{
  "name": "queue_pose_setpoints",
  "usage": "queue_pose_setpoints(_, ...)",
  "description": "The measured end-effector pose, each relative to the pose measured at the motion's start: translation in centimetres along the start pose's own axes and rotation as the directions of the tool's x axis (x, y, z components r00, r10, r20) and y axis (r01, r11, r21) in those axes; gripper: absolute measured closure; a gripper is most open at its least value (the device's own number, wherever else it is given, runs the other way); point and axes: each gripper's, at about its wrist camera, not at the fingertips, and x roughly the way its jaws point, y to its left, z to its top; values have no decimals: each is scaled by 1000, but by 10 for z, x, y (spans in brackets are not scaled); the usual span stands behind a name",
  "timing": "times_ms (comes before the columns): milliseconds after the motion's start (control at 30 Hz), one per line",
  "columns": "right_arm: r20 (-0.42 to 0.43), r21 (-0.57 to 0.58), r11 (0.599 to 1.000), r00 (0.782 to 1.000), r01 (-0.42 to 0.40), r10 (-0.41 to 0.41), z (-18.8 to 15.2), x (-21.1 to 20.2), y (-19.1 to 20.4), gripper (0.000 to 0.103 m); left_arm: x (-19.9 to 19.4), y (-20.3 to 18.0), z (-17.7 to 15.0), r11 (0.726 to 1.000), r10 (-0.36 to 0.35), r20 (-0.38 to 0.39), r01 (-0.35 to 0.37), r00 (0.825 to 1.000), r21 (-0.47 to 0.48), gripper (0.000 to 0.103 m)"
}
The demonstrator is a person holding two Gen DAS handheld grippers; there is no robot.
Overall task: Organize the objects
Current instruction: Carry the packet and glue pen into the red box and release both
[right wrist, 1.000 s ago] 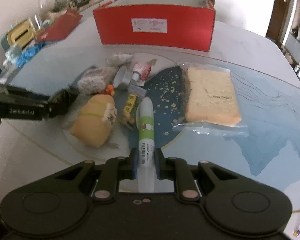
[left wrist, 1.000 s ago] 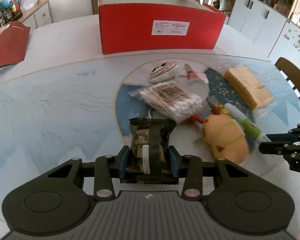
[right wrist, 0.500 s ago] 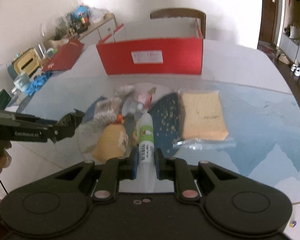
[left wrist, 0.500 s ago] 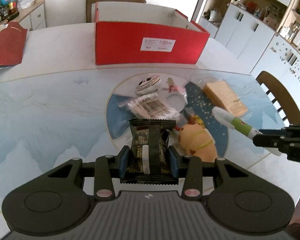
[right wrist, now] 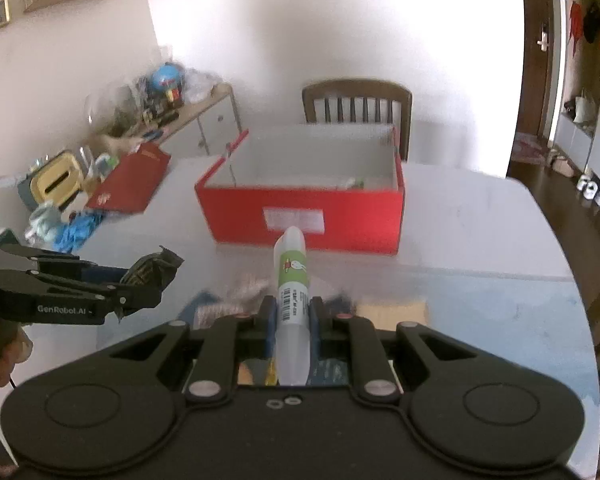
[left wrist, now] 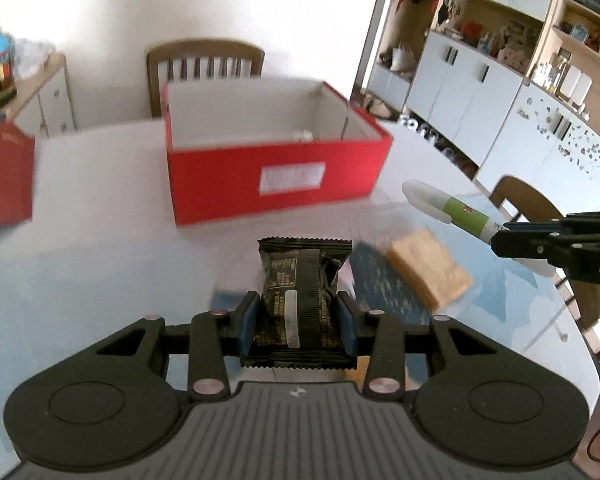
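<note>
In the left wrist view, a black snack packet (left wrist: 298, 300) was clamped between the fingers of the left gripper (left wrist: 297, 322), held above the desk (left wrist: 100, 240) in front of the open red box (left wrist: 276, 184). In the right wrist view, a white tube with a green label (right wrist: 294, 300) was gripped by the right gripper (right wrist: 293, 328), its cap pointing toward the same box (right wrist: 304, 216).

Wooden chair (right wrist: 356, 100) behind the bench (right wrist: 480, 232) — slatted back. White cabinets (left wrist: 472, 92) at right. Cluttered sideboard (right wrist: 172, 116) at left — red folder (right wrist: 134, 178) nearby.
</note>
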Motion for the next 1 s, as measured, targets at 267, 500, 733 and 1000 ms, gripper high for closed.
queue_pose_setpoints(267, 47, 7, 1000, 999, 19, -19, 47, 19, 2, 87, 8, 11, 55, 999, 9, 56, -12, 998, 53, 63)
queue_pose_setpoints(500, 68, -13, 999, 997, 46, -45, 82, 39, 7, 87, 25, 19, 95, 994, 12, 61, -18, 998, 112, 63)
queue_pose_setpoints(733, 58, -3, 998, 996, 70, -70, 111, 71, 5, 87, 48, 28, 133, 983, 26, 65, -37, 998, 177, 63)
queue_pose_setpoints(1000, -1, 10, 997, 997, 71, -71, 131, 119, 3, 87, 92, 48, 174, 977, 38, 18, -41, 999, 208, 63)
